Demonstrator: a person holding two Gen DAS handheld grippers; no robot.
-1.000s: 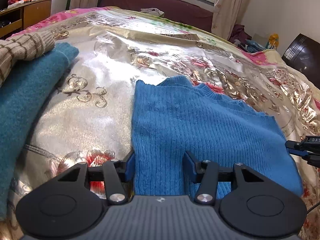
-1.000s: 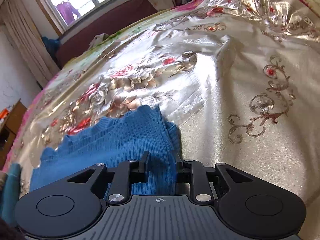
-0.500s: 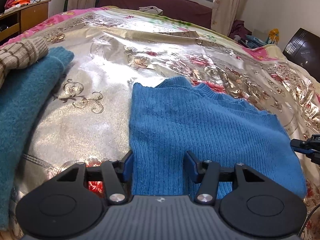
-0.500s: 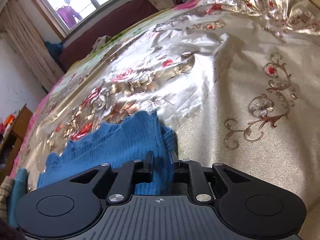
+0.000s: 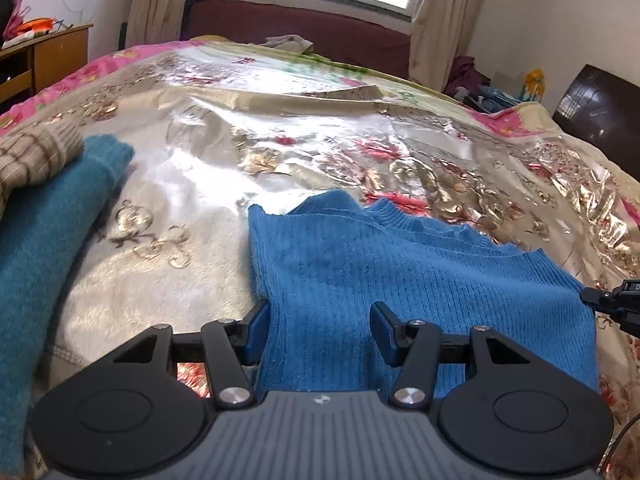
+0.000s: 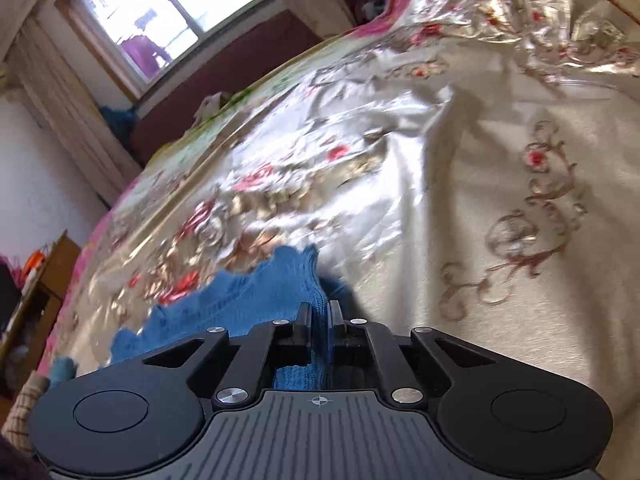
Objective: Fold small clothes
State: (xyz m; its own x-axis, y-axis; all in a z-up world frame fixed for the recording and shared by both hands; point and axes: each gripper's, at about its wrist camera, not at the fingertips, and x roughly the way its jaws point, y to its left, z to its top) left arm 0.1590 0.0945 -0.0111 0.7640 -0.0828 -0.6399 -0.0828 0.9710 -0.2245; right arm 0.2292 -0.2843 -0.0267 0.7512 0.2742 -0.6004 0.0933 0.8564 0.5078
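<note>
A blue ribbed sweater (image 5: 400, 272) lies flat on the shiny floral bedspread (image 5: 320, 128). My left gripper (image 5: 320, 320) is at its near left hem, open. One pad is at the sweater's left edge, the other rests on the knit, and fabric lies between them unpinched. In the right wrist view, my right gripper (image 6: 319, 312) is shut on the sweater's (image 6: 248, 300) near right corner, with a fold of blue knit squeezed between the pads. The right gripper's tip (image 5: 600, 304) shows at the sweater's right edge in the left wrist view.
A teal sweater (image 5: 48, 248) with a beige checked knit (image 5: 36, 152) on top lies at the left of the bed. A wooden desk (image 5: 48, 52) stands far left and a dark chair (image 5: 600, 108) far right. Bare bedspread (image 6: 500, 160) stretches to the right of the sweater.
The right gripper's jaws have come together on the sweater's corner, and that corner is slightly bunched. The left gripper has stayed open at the hem.
</note>
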